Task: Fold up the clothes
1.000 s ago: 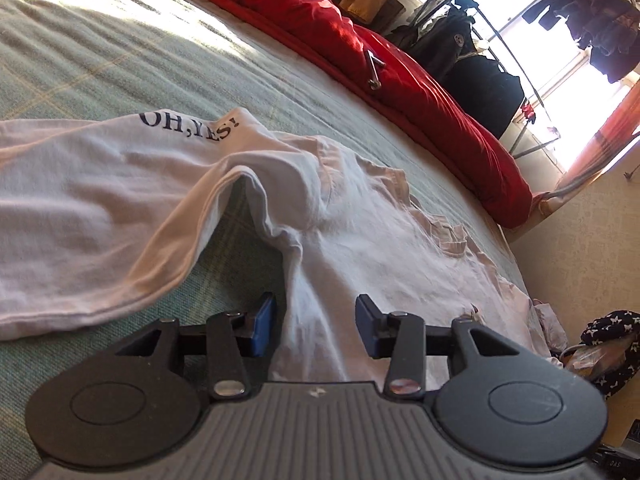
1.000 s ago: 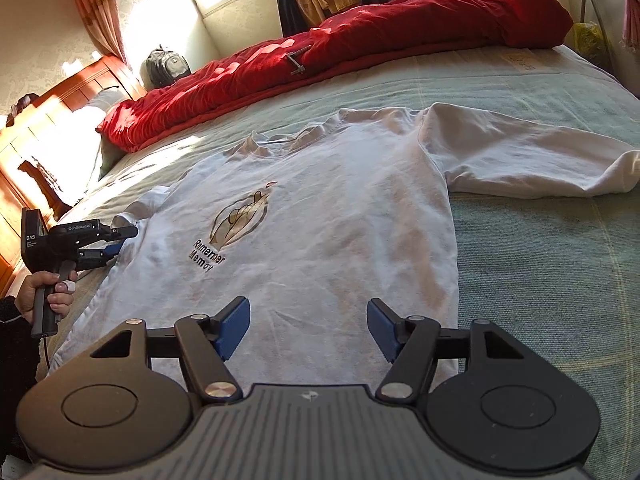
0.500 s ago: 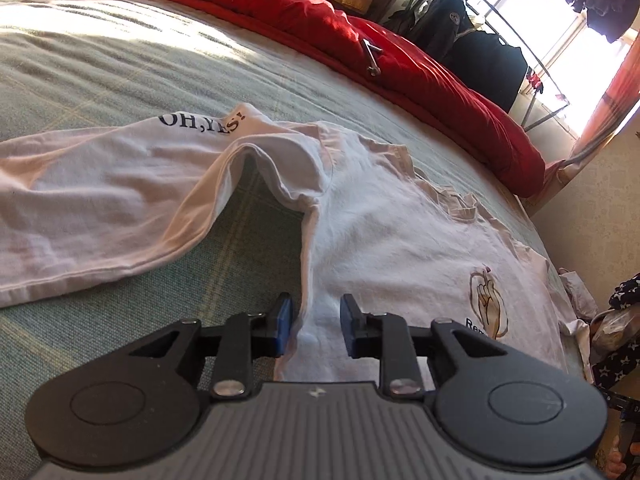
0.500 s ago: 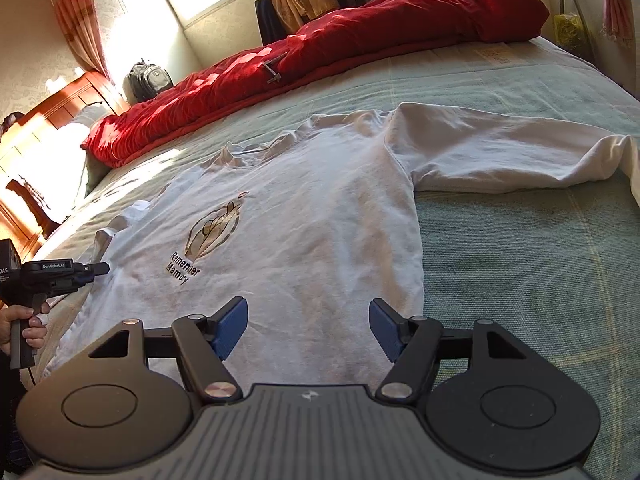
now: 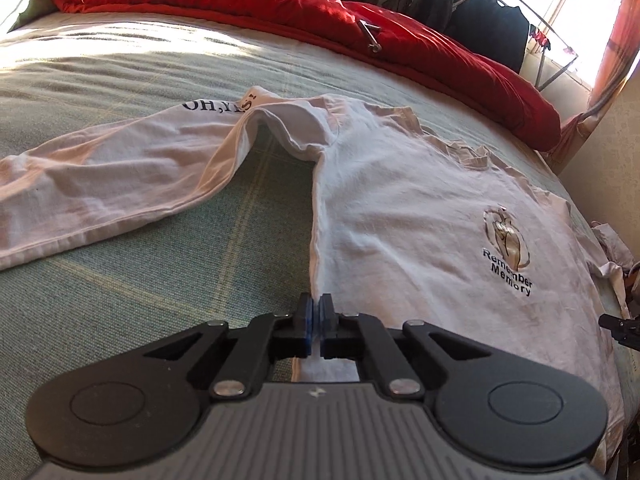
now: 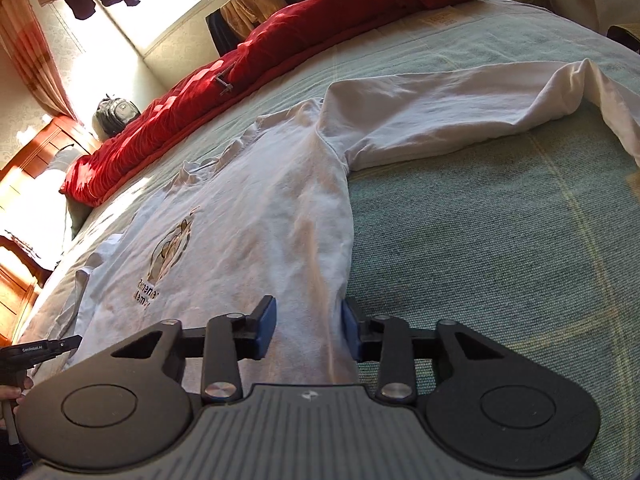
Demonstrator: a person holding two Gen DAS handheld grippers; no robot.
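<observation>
Lying flat on the green bedspread (image 5: 120, 320) is the white long-sleeve shirt (image 5: 420, 220), chest print facing up, one sleeve (image 5: 100, 184) stretching out to the side away from the shirt body.

Left gripper (image 5: 319, 316) is sitting at the shirt's side seam, near the hem. Its jaws are pressing almost fully together, blue pads nearly touching, and the seam edge is running right into the thin gap between them. Looks like it is pinching the shirt edge there; the fabric inside the pads is hidden, so the grip itself is not fully visible.

Right gripper (image 6: 308, 328) is hovering low at the same shirt (image 6: 260, 220) near its hem. Its jaws are standing wide apart, gripping nothing. One blue pad is sitting over the shirt body, the other right at the shirt's side edge where the cloth meets the bedspread (image 6: 500, 260). Shirt fabric is filling the space between them. Cannot tell whether the pads are touching the cloth.

Sleeve (image 6: 460, 112) on that side is extending away from the shirt body and bending back at the cuff end.

Red duvet (image 5: 320, 20) is bunching along the bed beyond the shirt's collar.
</observation>
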